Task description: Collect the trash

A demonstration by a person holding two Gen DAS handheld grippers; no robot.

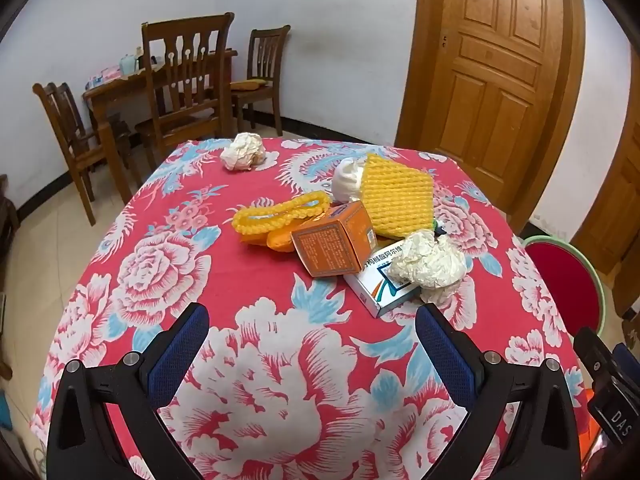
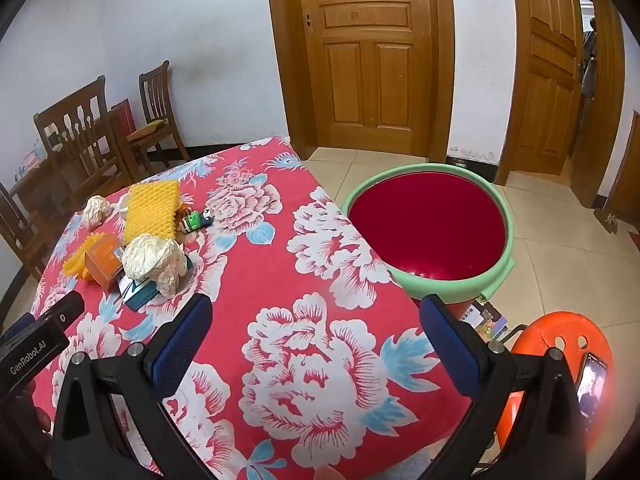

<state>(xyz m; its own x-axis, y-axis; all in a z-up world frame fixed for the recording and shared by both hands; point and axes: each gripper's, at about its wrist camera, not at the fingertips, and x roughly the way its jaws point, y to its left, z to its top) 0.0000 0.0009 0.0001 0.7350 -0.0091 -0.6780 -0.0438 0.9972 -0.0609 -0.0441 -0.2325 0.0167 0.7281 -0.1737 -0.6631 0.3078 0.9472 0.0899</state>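
Trash lies on a red flowered tablecloth [image 1: 224, 280]. An orange box [image 1: 334, 242] leans on a white and blue box [image 1: 384, 284], with a crumpled paper ball [image 1: 426, 262] on top. Behind them are a yellow foam net [image 1: 396, 198], a yellow net ring [image 1: 280, 212] and a white wad [image 1: 348, 180]. Another paper ball [image 1: 242, 152] sits at the far edge. My left gripper [image 1: 312, 344] hangs open over the near cloth, short of the pile. My right gripper [image 2: 316, 332] is open over the table's right edge, with the pile [image 2: 154, 260] to its left.
A large basin with a green rim [image 2: 504, 232] and red inside stands on the floor right of the table. An orange stool [image 2: 560, 344] holds a phone [image 2: 592, 388]. A small toy [image 2: 196, 220] lies by the foam net. Wooden chairs [image 1: 188, 80] and doors [image 1: 496, 64] stand behind.
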